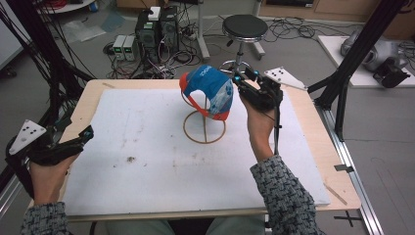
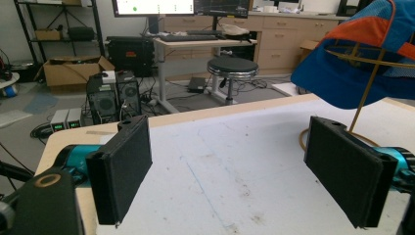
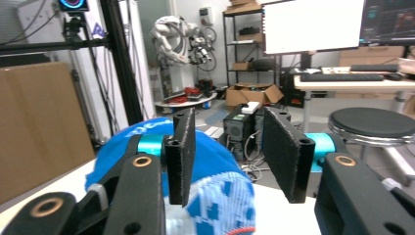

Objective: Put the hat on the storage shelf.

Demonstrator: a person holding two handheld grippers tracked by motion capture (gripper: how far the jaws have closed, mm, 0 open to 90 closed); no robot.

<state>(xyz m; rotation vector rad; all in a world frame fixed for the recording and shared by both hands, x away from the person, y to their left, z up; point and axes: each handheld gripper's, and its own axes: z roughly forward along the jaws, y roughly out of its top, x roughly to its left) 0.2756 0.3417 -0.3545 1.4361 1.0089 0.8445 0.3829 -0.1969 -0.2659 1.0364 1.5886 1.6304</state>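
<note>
A blue cap (image 1: 208, 90) with orange trim and a white patterned panel sits on a thin gold wire stand (image 1: 204, 128) at the middle back of the white mat. My right gripper (image 1: 237, 79) is level with the cap's right side, just beside it. In the right gripper view my right gripper (image 3: 230, 152) is open, the cap (image 3: 215, 205) lies below and beyond the jaws, and nothing is pressed between the pads. My left gripper (image 1: 84, 134) rests at the mat's left edge, far from the cap. It (image 2: 235, 171) stands wide open and empty, with the cap (image 2: 362, 63) and stand (image 2: 364, 93) ahead to its right.
The white mat (image 1: 147, 161) covers most of the wooden table (image 1: 313, 147). A black stool (image 1: 244, 27) and computer boxes (image 1: 156, 29) stand on the floor behind the table. A black frame post (image 1: 342, 83) rises at the right.
</note>
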